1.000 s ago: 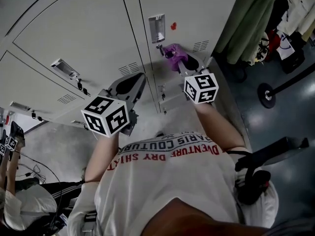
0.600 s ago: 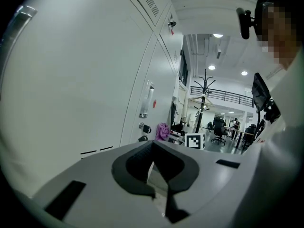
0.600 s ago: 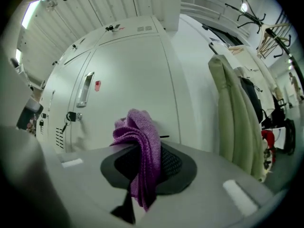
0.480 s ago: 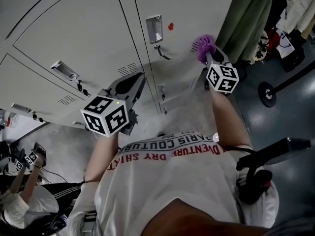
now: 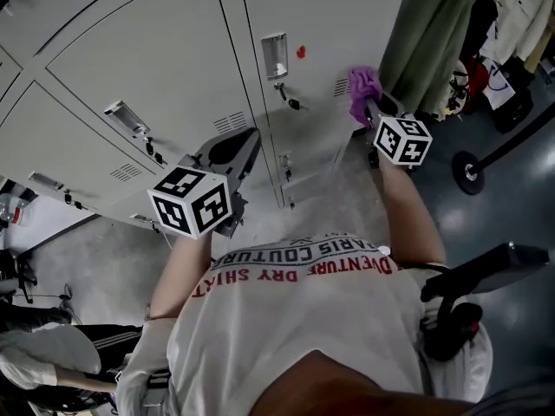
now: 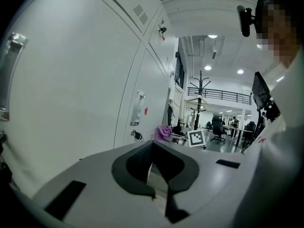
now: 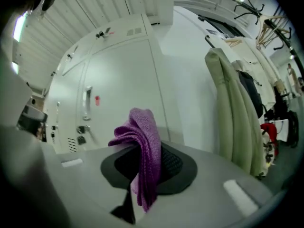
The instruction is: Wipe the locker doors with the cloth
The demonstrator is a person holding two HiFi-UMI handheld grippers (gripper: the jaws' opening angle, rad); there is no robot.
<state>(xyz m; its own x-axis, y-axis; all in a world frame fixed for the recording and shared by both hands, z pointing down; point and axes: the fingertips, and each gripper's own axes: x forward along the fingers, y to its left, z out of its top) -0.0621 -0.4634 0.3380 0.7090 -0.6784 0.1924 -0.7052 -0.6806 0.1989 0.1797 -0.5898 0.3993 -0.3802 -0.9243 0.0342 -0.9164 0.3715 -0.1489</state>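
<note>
The right gripper had its jaws clamped on the purple cloth. The cloth was a folded strip with its long axis running along the jaws, and its bunched end poked past the tips toward the locker doors, near a vent; contact was unclear. The left gripper, well apart, had its jaws together on nothing

Dark glossy floor, green coat hanging rt, ceiling lights in bkgd.

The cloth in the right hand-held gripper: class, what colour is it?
The cloth is purple, seen best in the right gripper view.
</note>
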